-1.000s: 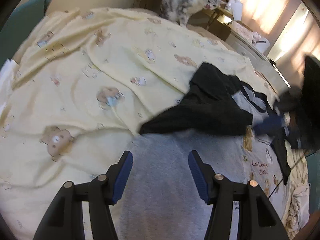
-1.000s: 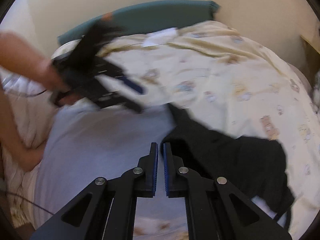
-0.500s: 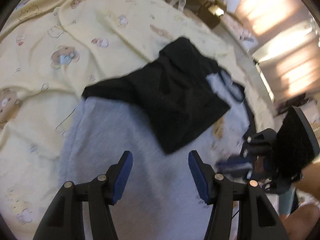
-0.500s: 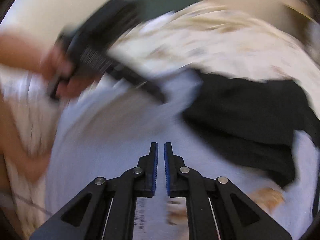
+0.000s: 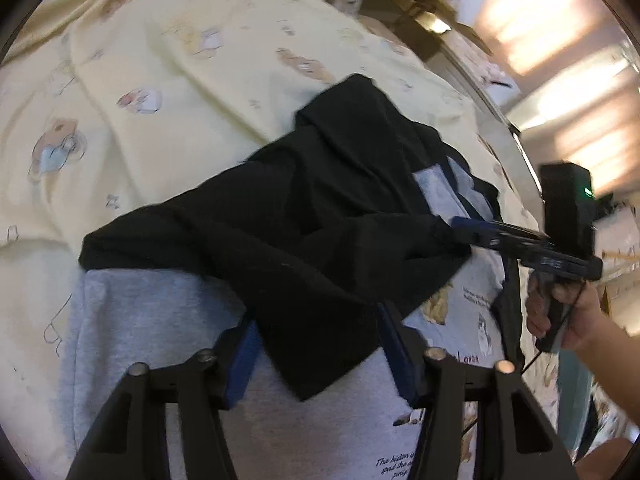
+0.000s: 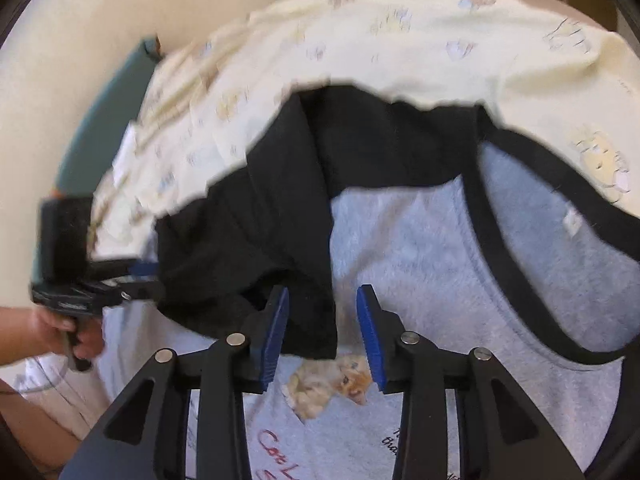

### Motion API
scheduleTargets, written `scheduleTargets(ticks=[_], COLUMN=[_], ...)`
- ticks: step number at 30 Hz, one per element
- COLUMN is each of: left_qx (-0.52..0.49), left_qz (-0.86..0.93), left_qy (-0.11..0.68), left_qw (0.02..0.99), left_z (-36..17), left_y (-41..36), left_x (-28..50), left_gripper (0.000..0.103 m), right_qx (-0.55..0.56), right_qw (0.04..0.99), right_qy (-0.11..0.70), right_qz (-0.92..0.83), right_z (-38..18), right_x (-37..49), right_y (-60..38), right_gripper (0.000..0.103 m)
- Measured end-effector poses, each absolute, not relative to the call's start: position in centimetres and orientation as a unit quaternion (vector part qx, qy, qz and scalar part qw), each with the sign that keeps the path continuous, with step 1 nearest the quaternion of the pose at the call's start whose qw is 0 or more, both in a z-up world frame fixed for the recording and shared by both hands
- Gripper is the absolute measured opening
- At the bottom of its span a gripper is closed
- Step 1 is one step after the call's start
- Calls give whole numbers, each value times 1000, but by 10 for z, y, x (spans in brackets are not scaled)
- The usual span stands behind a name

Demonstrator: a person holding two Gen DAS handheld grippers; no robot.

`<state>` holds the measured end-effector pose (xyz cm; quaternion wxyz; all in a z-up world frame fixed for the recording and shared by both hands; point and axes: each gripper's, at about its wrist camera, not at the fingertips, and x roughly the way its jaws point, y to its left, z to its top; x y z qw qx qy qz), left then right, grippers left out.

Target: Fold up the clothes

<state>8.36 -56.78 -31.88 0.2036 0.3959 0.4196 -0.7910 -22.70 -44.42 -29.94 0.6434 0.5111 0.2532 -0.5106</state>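
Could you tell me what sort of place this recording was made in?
Most likely a bedroom at home. Clothes lie on a bed covered by a pale yellow sheet printed with cartoon bears; a teal headboard stands against the wall, and cluttered furniture sits beside sunlit curtains.

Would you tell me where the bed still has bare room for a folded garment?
Bare yellow sheet lies beyond the black garment. The near side is crowded: the grey shirt spreads there, with both grippers working over it.

Your bed (image 5: 168, 52) wears a yellow sheet (image 6: 420, 44); a grey shirt (image 5: 152, 320) lies flat on it under both fingers (image 5: 244, 344), beyond them a black sleeve (image 5: 320, 208).
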Motion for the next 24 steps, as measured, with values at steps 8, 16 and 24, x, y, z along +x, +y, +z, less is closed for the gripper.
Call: scheduleTargets(ticks=[8,16,24], left_qx=[357,312,302], left_qz=[-811,-807,-809], left_qy=[423,457,465], left_qw=[190,207,196], left_z=[-299,-287,-283], left_y=[-574,-594,-593], left_x=[102,122,118], left_gripper=[4,4,4], right_qx=[427,413,430], right_qw=[664,665,651], right_qy=[310,332,373], right_qz=[-530,-526,-502], right_z=[-277,-222,-284], right_x=[-216,-234,-175], right_y=[-447,-478,-443], right_gripper=[5,9,29])
